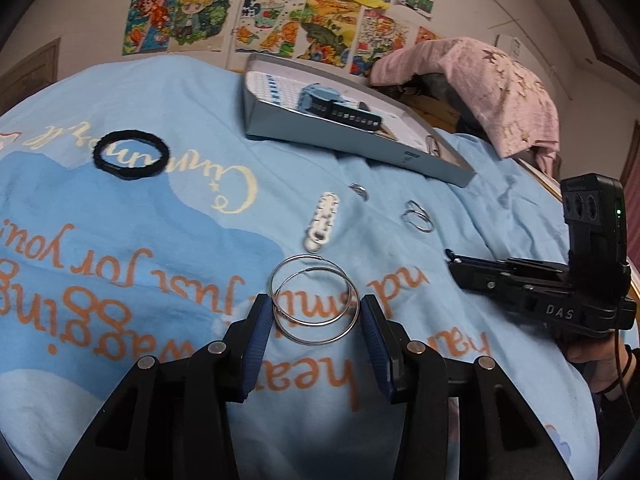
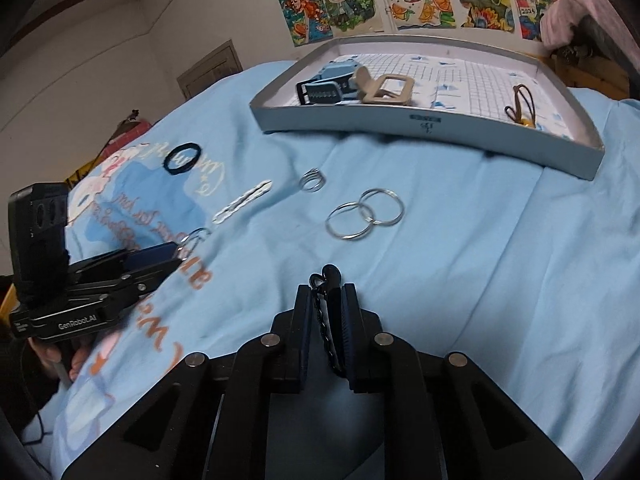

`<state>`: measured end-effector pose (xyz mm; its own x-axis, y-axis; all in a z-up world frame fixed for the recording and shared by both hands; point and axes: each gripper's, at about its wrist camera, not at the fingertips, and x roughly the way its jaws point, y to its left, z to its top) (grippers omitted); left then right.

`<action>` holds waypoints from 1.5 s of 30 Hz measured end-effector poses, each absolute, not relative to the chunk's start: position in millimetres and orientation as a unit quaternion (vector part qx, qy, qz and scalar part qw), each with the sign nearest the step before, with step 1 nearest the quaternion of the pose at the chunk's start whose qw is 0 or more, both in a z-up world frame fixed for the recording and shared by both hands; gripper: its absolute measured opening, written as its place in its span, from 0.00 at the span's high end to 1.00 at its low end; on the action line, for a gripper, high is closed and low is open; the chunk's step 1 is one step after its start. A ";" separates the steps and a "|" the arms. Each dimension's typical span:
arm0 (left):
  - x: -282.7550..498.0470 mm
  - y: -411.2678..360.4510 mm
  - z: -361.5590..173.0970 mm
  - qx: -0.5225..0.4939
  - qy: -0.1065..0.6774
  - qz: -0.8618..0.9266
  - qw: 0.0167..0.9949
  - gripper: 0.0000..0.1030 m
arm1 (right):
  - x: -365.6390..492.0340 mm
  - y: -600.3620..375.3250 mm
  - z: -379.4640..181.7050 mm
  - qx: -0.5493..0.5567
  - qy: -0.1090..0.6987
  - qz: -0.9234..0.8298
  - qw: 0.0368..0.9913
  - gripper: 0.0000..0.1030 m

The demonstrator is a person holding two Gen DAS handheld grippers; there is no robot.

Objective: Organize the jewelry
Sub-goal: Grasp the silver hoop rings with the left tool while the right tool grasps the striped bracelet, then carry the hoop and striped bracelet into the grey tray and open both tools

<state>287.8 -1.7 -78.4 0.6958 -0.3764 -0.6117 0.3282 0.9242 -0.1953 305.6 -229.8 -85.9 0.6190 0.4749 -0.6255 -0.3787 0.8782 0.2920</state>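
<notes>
Item: large hoop earrings (image 1: pixel 314 300), flat on the blue cloth (image 1: pixel 160 208) between our left gripper (image 1: pixel 316 320) fingers, spread to straddle them. Item: black chain clip (image 2: pixel 326 312), pinched in our right gripper (image 2: pixel 326 300), likely bound for the grey tray (image 2: pixel 420 124) ahead, where sorted pieces lie.

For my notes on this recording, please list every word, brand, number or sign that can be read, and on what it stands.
"DAS": side of the right gripper, seen from the left wrist.
"GenRobot.AI": side of the left gripper, seen from the right wrist.
"just for you", upside down: orange print on the blue cloth; the other words are cut off or hidden.
"2024": a wall drawing, small.
Label on the grey tray: too blurred.
</notes>
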 end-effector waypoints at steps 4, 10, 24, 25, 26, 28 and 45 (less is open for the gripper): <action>286.8 -3.9 -79.0 -0.029 0.341 -0.193 0.920 0.58 | 303.1 -220.1 -86.0 0.044 0.365 0.244 0.897 0.87; 282.9 -3.4 -77.2 -0.029 0.330 -0.194 0.923 0.59 | 303.1 -219.9 -86.4 0.041 0.365 0.244 0.897 0.87; 263.6 -7.0 -59.0 -0.023 0.279 -0.197 0.939 0.59 | 293.1 -218.7 -72.3 0.048 0.312 0.266 0.911 0.88; 263.9 -8.4 -56.7 -0.020 0.280 -0.195 0.940 0.59 | 292.9 -220.4 -70.4 0.053 0.307 0.266 0.912 0.88; 264.1 -10.6 -53.7 -0.016 0.281 -0.194 0.940 0.59 | 292.9 -222.3 -68.8 0.057 0.301 0.265 0.914 0.88; 263.1 -16.7 -45.7 -0.003 0.281 -0.190 0.941 0.59 | 292.5 -226.1 -65.9 0.066 0.291 0.263 0.917 0.88; 321.3 -93.3 27.6 -0.025 0.284 -0.173 0.943 0.59 | 299.5 -320.9 -23.4 0.178 0.194 0.167 0.950 0.88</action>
<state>321.3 -93.3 27.6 0.7795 -0.3394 -0.5264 0.3116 0.9392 -0.1442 299.5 -320.9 -23.4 0.8689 0.3862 -0.3097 -0.2479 0.8810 0.4030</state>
